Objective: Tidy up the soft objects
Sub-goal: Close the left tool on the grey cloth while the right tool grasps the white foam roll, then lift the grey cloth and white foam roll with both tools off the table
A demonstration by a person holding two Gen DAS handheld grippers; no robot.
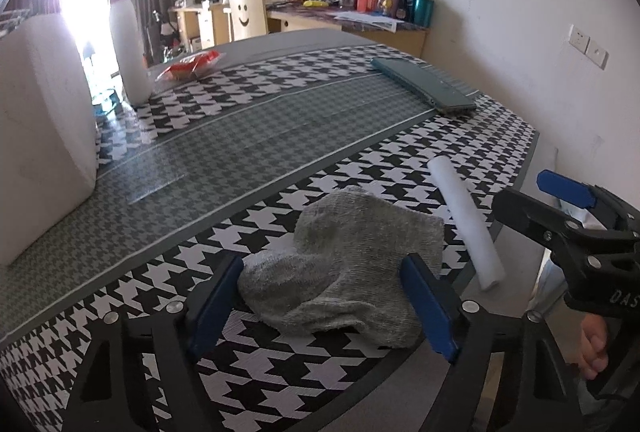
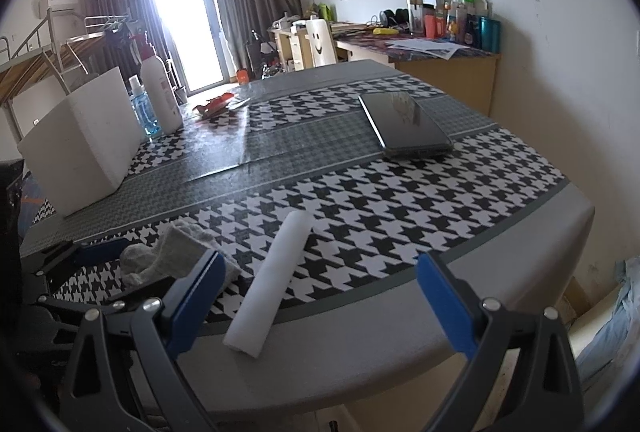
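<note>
Daylight floods through the glass door behind grey curtains, and before us lies our bench (image 1: 280,120), covered in a black-and-white houndstooth cloth with a grey band across it. Our left claw (image 1: 320,296) stands wide, its blue pads set on either side of a crumpled grey sock (image 1: 344,256); the left pad sits right at the sock's edge and the right pad overlaps its far side, but we cannot tell whether either truly presses the fabric, so we call it unclenched with the sock between. Just beside the sock, toward the bench's right edge, lies a white foam roll (image 1: 464,224), its near end close to the edge. Our right claw (image 2: 320,296) gapes wide and grips nothing; the foam roll (image 2: 276,272) lies ahead of it, nearer its left pad, and the pads are clear of it. From the right wrist view the sock (image 2: 168,252) is partly hidden behind that left pad and the left claw's frame. A white foam box (image 2: 84,144) stands at the bench's left, cut off in the left wrist view, with a white bottle (image 2: 160,92) beside it; a dark phone (image 2: 404,124) lies well apart toward the far right. A red packet (image 1: 188,66) near the bottle is too small to identify.
</note>
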